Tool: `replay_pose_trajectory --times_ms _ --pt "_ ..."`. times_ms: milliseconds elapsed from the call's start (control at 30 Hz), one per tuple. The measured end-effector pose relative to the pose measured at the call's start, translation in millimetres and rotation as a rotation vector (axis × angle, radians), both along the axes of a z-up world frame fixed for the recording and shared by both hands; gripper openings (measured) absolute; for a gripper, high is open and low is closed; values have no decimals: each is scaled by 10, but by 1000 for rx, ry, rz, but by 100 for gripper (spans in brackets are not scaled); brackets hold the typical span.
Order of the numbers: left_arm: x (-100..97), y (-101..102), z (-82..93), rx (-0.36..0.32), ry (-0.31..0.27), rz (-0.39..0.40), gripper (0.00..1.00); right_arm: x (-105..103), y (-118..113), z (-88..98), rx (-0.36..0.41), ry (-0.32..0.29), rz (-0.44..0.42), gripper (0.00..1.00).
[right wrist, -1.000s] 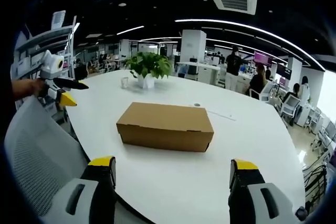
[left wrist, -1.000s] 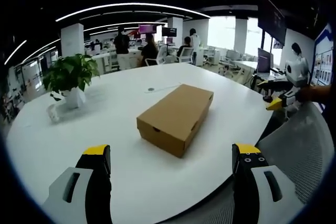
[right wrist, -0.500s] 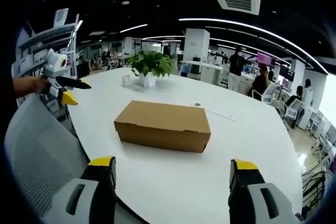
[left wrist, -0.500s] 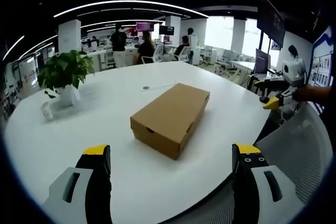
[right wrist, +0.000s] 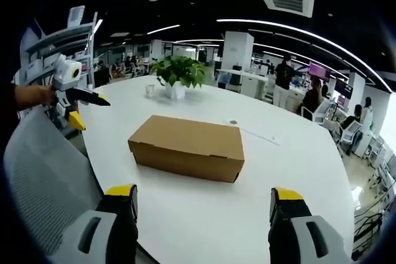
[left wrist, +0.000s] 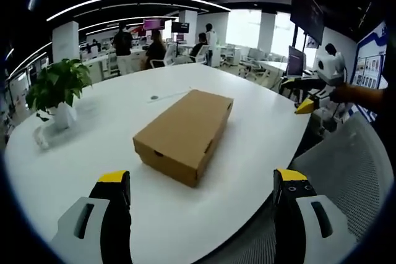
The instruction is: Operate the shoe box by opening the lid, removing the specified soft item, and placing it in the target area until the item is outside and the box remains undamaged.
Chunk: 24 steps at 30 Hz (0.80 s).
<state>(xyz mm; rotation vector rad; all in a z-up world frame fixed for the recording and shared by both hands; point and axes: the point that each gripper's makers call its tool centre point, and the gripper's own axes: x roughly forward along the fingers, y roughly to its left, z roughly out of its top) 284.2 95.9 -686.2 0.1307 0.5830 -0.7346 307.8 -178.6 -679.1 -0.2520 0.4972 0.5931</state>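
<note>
A: The room is a big open office with long light strips on a dark ceiling, and in front there is a round white table (left wrist: 260, 134).

B: Yes. On the table lies the brown cardboard shoe box (left wrist: 183, 133), near the middle. Its lid is down on it. What is inside is hidden, so I cannot tell anything about the soft item.

A: In the right gripper view the same shoe box (right wrist: 187, 147) lies with its long side toward the camera. Behind it stands a potted plant (right wrist: 178, 73) in a white pot, well apart from the box.

B: In the left gripper view the potted plant (left wrist: 55, 89) is at the far left edge of the table. Beside it is something small and clear, too blurred to name.

A: And the grippers? The left gripper (left wrist: 203, 185) has its two jaws wide apart, holding nothing, over the near edge of the table.

B: The right gripper (right wrist: 204, 199) is the same: jaws spread, nothing between them, and not touching the box. At the left of that view I see the left gripper (right wrist: 79, 109) from the side, held by a hand that is cut off at the edge.

A: A grey mesh chair back (right wrist: 43, 183) is low on that side, only partly seen. Far behind, some people (left wrist: 139, 44) stand and sit at desks, small and unclear.
</note>
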Motion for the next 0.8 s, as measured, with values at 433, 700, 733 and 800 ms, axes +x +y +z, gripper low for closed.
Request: replay_pose_trajectory --times_ms 433,700,733,800 --pt "211 -36 -77 -1 -3 3 100 146 -50 -113 -4 15 27 88" --pt "268 -108 -183 7 21 -23 98 254 -48 -193 -13 22 56 89" --pt "282 -118 -202 10 24 -27 98 270 -44 -209 -15 27 61 89" --pt "302 -135 -226 10 27 -28 97 297 -37 -226 -14 31 68 89"
